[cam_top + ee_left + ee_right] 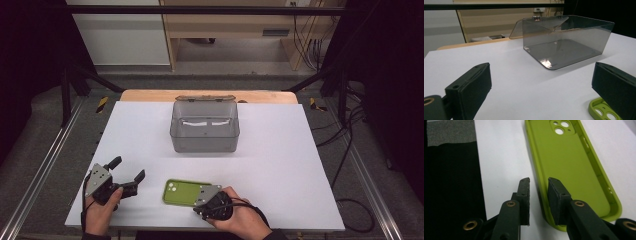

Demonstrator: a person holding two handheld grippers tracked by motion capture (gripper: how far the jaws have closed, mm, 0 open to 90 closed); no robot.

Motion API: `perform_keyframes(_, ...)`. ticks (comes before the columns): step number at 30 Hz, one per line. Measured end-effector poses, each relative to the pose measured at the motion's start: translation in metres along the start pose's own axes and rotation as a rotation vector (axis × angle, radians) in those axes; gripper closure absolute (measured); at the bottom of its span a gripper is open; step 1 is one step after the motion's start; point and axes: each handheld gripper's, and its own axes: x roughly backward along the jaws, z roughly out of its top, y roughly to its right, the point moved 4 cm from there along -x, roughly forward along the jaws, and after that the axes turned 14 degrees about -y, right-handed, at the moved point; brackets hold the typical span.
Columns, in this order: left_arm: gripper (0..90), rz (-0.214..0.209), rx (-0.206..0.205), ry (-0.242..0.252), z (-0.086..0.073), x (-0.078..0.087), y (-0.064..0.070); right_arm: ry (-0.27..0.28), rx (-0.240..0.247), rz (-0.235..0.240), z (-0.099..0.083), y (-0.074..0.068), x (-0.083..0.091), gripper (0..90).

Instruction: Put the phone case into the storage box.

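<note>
My right claw (537, 195), jaws narrowly parted, straddles the green phone case's (571, 167) long side wall; its long axis runs toward twelve o'clock.

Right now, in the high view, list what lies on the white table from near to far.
Right gripper → green phone case → left gripper → clear grey box, lid open at the far side.

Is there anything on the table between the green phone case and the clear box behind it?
Nothing visible: bare white table lies between the green phone case and the open clear box. The right gripper already straddles the case's side wall.
</note>
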Motion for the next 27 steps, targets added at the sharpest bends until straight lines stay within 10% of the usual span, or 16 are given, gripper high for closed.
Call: perform_keyframes(27,3.1,0.044,0.049,0.004,-0.003,0.012,-0.006,-0.007,0.191,-0.145,-0.001,-0.006,-0.002,85.1)
